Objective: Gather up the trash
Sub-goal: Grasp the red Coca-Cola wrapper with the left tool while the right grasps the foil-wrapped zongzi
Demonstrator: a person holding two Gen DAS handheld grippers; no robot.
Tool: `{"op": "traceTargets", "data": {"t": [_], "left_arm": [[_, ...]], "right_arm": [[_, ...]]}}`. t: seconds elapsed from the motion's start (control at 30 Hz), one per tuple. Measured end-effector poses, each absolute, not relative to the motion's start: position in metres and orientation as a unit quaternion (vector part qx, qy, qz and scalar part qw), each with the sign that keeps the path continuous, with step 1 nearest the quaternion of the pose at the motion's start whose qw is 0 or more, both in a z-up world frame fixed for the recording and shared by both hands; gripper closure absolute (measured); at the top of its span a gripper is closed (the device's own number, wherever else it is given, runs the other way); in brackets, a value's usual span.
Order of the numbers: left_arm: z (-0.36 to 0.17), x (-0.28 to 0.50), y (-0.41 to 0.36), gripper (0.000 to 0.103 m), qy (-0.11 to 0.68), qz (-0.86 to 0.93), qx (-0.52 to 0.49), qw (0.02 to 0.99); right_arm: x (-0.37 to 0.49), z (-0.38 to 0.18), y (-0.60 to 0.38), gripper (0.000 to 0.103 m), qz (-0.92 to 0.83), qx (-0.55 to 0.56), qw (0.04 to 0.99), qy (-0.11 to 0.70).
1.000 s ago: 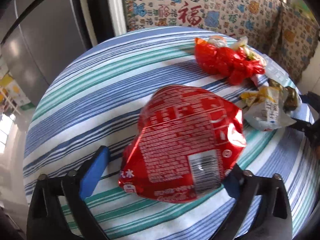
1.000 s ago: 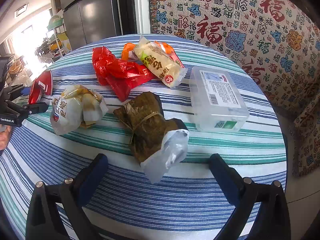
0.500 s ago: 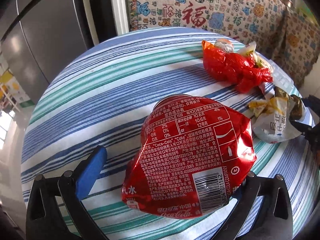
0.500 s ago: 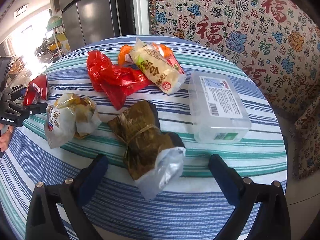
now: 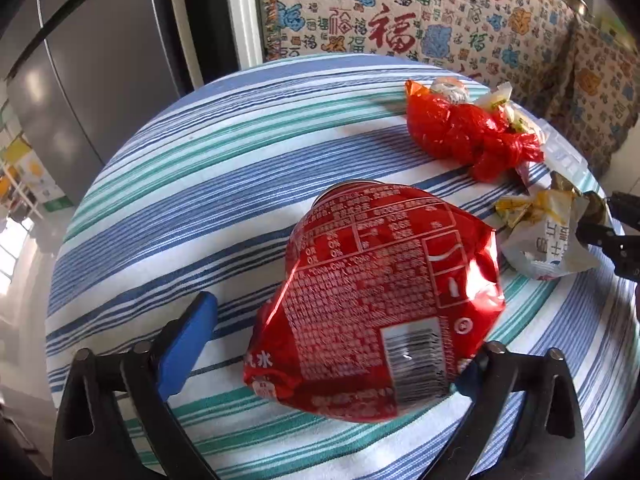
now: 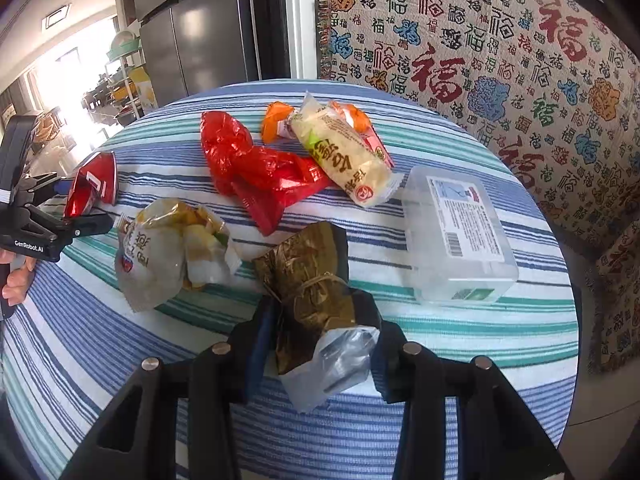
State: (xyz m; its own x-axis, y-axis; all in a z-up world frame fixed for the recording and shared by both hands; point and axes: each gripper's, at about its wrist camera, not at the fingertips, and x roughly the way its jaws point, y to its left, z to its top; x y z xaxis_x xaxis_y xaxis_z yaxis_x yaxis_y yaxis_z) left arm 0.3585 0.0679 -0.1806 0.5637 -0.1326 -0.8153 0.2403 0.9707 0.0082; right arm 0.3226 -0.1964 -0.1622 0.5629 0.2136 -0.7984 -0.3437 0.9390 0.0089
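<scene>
Both hands are at the pick-up step of clearing the round striped tabletop [image 6: 500,332], each closing on one piece of litter. The right hand-held gripper [image 6: 320,344] is closing its jaws around the leaf-wrapped packet in its clear bag [image 6: 316,300]; the pads sit against its two sides, so it looks gripped or very nearly so. The left hand-held gripper [image 5: 332,344] stands wide and is only starting to close: the crushed red cola can [image 5: 376,304] lies between its fingers, the blue left pad [image 5: 186,344] clearly apart from it, the right pad hidden behind it. The next move likely calls for finishing both squeezes before lifting. Other wrappers and a clear plastic box [image 6: 456,232] wait further back.
</scene>
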Motion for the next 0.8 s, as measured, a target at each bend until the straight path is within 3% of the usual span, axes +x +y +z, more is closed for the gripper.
{"op": "traceTargets", "data": {"t": [0.1, 0.23, 0.47, 0.57, 0.8], "left_arm": [[-0.176, 0.354, 0.068, 0.013, 0.448, -0.115, 0.059, 0.885], [-0.174, 0.355, 0.072, 0.005, 0.452, -0.118, 0.047, 0.883], [-0.168, 0.353, 0.060, 0.005, 0.438, -0.138, 0.062, 0.886], [-0.172, 0.351, 0.051, 0.021, 0.439, -0.138, 0.091, 0.883], [-0.168, 0.347, 0.051, 0.024, 0.426, -0.135, 0.100, 0.889]], "right_arm": [[0.316, -0.162, -0.200, 0.062, 0.161, -0.063, 0.878, 0.446], [0.308, -0.165, -0.199, 0.061, 0.157, -0.075, 0.881, 0.440], [0.305, -0.166, -0.194, 0.053, 0.147, -0.084, 0.886, 0.432], [0.304, -0.166, -0.193, 0.036, 0.138, -0.093, 0.886, 0.432], [0.298, -0.152, -0.195, 0.035, 0.135, -0.098, 0.900, 0.403]]}}
